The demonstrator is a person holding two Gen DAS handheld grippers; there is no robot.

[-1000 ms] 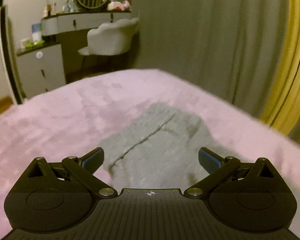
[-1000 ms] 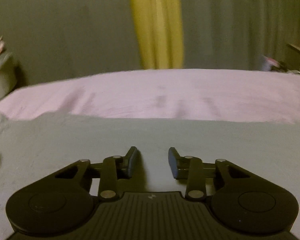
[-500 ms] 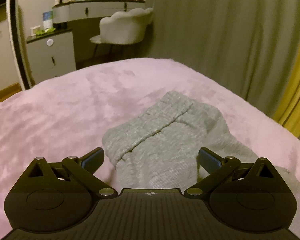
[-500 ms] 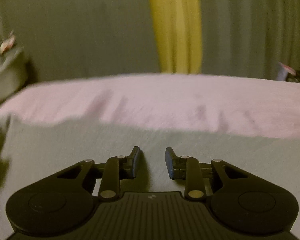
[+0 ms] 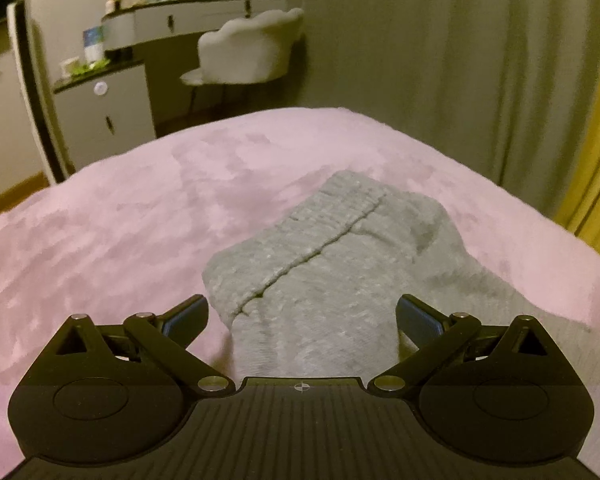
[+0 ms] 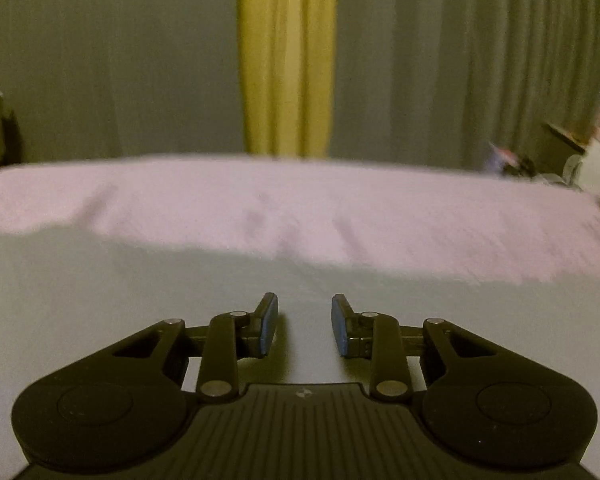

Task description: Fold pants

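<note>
Grey knit pants lie on a pink fleece blanket, their ribbed waistband end pointing away toward the bed's far corner. My left gripper hangs just above the near part of the pants, open wide, with the cloth below its fingers and nothing pinched. In the right wrist view the grey pants fabric spreads flat across the lower half of the picture. My right gripper hovers low over it, its jaws a narrow gap apart with nothing between the pads. The rest of the pants is hidden under both gripper bodies.
The pink blanket covers the bed to its far edge. Beyond stand grey curtains with a yellow strip. A white chair, a vanity desk and a cabinet stand past the bed's left corner.
The left view has shifted a little, and the waistband end now shows more fully. The right gripper has slid sideways over the grey fabric. Its gap has narrowed slightly.
</note>
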